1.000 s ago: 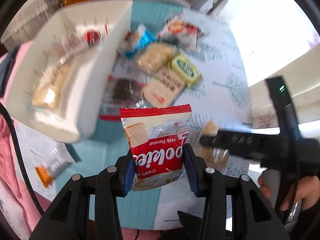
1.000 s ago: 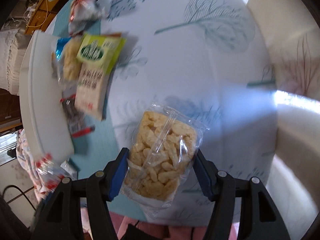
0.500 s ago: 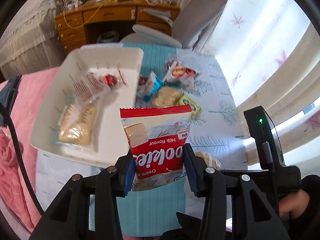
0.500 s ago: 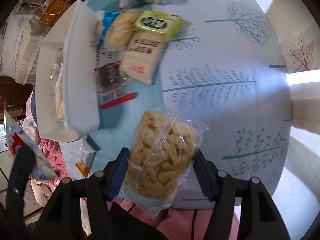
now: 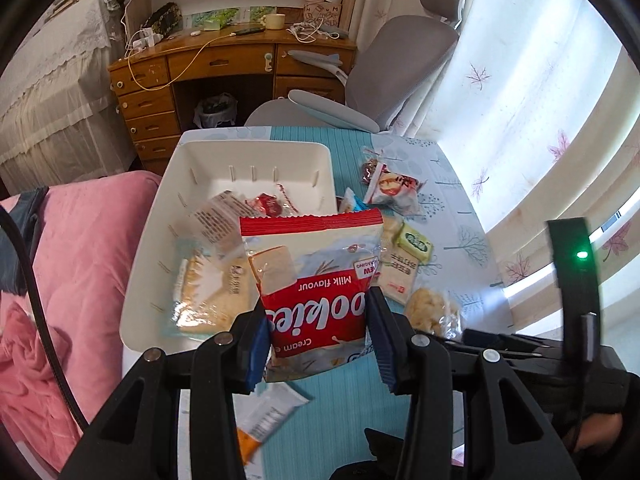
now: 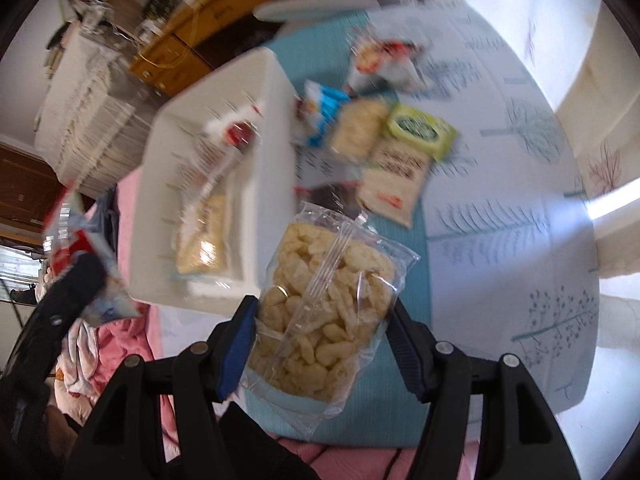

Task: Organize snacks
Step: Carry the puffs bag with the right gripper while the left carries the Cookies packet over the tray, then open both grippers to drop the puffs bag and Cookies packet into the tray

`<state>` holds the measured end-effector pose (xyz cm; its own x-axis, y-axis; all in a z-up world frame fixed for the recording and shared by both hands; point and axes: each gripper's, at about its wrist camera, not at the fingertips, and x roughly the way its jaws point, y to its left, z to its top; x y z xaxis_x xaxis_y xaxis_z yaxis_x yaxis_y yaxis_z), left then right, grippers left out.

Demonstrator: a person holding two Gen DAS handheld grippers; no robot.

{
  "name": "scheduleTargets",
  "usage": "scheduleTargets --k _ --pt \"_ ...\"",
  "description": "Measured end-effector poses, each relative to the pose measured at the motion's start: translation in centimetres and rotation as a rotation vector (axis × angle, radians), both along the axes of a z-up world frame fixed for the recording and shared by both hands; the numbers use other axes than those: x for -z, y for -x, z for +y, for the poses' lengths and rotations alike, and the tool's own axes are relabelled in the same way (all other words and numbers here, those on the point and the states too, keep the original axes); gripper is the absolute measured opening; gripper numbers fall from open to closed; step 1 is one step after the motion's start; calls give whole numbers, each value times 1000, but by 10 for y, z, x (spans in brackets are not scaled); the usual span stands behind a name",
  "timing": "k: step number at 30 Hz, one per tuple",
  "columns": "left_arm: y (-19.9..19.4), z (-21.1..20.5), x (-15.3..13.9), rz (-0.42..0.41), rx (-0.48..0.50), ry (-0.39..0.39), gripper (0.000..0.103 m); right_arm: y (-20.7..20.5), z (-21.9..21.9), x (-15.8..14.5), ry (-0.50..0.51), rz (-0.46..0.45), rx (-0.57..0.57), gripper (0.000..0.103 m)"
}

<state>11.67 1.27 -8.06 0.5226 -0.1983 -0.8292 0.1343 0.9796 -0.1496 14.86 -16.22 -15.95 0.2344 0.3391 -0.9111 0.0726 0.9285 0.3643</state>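
My left gripper (image 5: 318, 338) is shut on a red and white cookie packet (image 5: 316, 280), held in the air over the near edge of the white bin (image 5: 256, 152). My right gripper (image 6: 322, 350) is shut on a clear bag of pale puffed snacks (image 6: 324, 312), held above the teal runner beside the bin (image 6: 272, 128). That bag also shows in the left wrist view (image 5: 434, 312). The bin holds several packets, among them a pale cracker pack (image 5: 208, 300). More snacks lie in a heap on the table to the bin's right, including a green packet (image 5: 414, 242).
The table wears a white tree-print cloth (image 5: 452, 208) with a teal runner. A small orange and white packet (image 5: 266, 420) lies by its near edge. A pink blanket (image 5: 80, 248) lies left. A grey chair (image 5: 384, 72) and wooden desk stand behind. Curtains hang on the right.
Both grippers have risen and tilted back from the table with their packets still held. The bin and the room behind have come into view.
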Motion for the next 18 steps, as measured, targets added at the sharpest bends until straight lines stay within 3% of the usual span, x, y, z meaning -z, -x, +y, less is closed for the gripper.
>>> scheduleTargets --k 9,18 --pt "-14 37 7 -1 21 -27 43 11 43 -33 6 -224 7 64" --pt "-20 75 16 -6 23 -48 43 15 83 -39 -16 -346 13 64"
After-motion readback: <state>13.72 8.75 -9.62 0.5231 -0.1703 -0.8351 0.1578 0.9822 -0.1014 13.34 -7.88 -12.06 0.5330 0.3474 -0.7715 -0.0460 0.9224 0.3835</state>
